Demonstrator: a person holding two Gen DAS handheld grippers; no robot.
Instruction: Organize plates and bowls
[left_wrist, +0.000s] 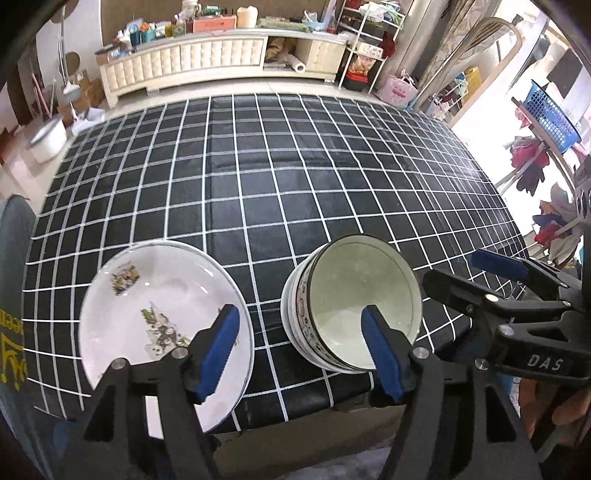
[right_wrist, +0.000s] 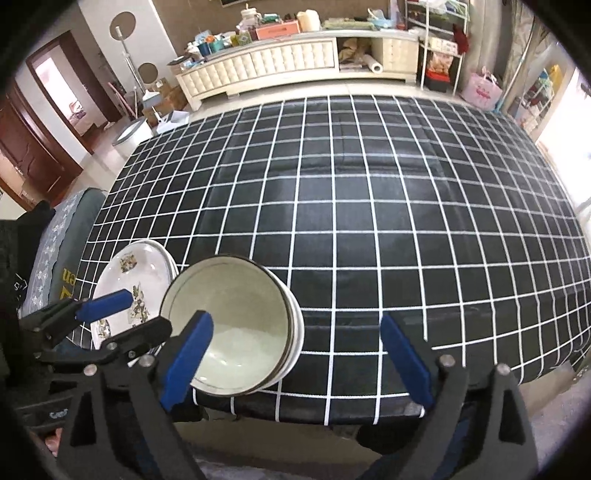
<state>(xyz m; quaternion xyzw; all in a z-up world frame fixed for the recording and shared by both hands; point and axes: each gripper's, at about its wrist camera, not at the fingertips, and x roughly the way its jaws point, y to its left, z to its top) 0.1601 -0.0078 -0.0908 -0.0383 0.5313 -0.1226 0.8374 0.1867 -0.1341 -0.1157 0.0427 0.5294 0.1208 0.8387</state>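
Observation:
A stack of white plates (left_wrist: 155, 310) with a flower print sits at the near left edge of the black checked table (left_wrist: 280, 177). A stack of white bowls (left_wrist: 354, 302) with dark rims stands to its right. My left gripper (left_wrist: 299, 350) is open and empty, held above the near edge between plates and bowls. My right gripper (right_wrist: 295, 358) is open and empty, its left finger over the bowls (right_wrist: 232, 325). The plates (right_wrist: 136, 280) show at the left in the right wrist view, with the left gripper (right_wrist: 92, 317) over them. The right gripper (left_wrist: 491, 273) shows at the right of the left wrist view.
The checked tablecloth (right_wrist: 369, 206) stretches far back and right. A grey chair (right_wrist: 55, 251) stands at the table's left. A cream cabinet (left_wrist: 221, 62) with clutter runs along the far wall. A white bin (left_wrist: 48, 140) stands on the floor at far left.

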